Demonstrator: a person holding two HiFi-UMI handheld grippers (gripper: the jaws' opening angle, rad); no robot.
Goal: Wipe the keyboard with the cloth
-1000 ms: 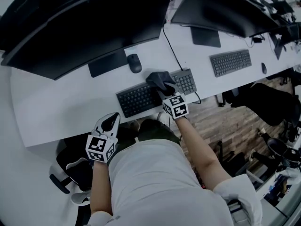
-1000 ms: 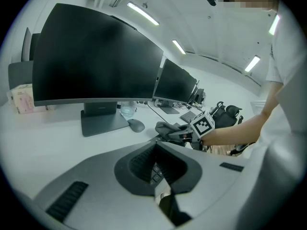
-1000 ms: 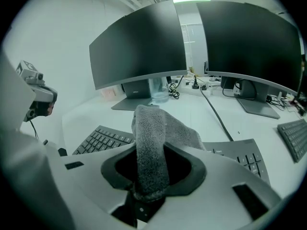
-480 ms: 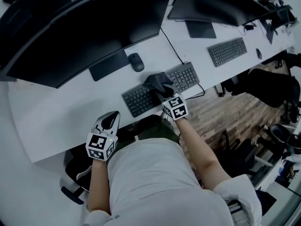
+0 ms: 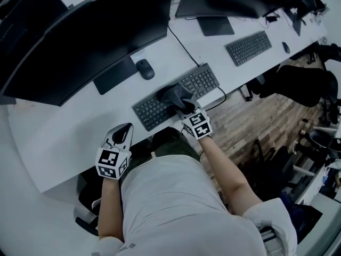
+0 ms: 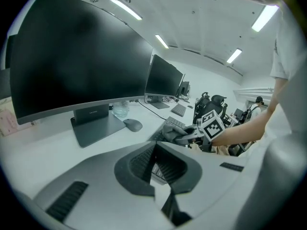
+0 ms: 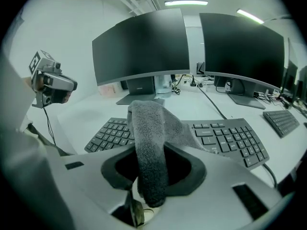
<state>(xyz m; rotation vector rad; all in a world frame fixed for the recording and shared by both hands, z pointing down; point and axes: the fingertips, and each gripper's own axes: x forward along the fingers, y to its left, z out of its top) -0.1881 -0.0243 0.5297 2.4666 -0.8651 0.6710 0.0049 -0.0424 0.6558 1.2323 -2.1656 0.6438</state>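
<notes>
The right tongs [image 5: 181,106] are clamping a grey terry cloth [image 7: 148,143], and the cloth's free end is draping over the middle of the black keyboard [image 5: 200,81], between its main keys and its number pad. The keyboard is lying aslant on the white worktop [image 5: 58,137], its near long side close to the worktop's front edge.

The left tongs [image 5: 121,135] are hanging off to the keyboard's left, well apart from it, with their jaws together and nothing in them. So nothing is bracing the keyboard.

That looks like the main risk. If the right tongs are pushing hard across the keys, the keyboard is likely to slide or swing, and a stroke toward the person could be nudging it off the front edge. The cloth is bunching into a thick fold rather than lying flat, so it may be skipping over the gaps between keys. A snag on a keycap could be tugging it out of the jaws. Heavy pressure could also be pressing keys. A sweep running past the keyboard's far side could knock the mouse [image 5: 144,68] lying beyond it.
</notes>
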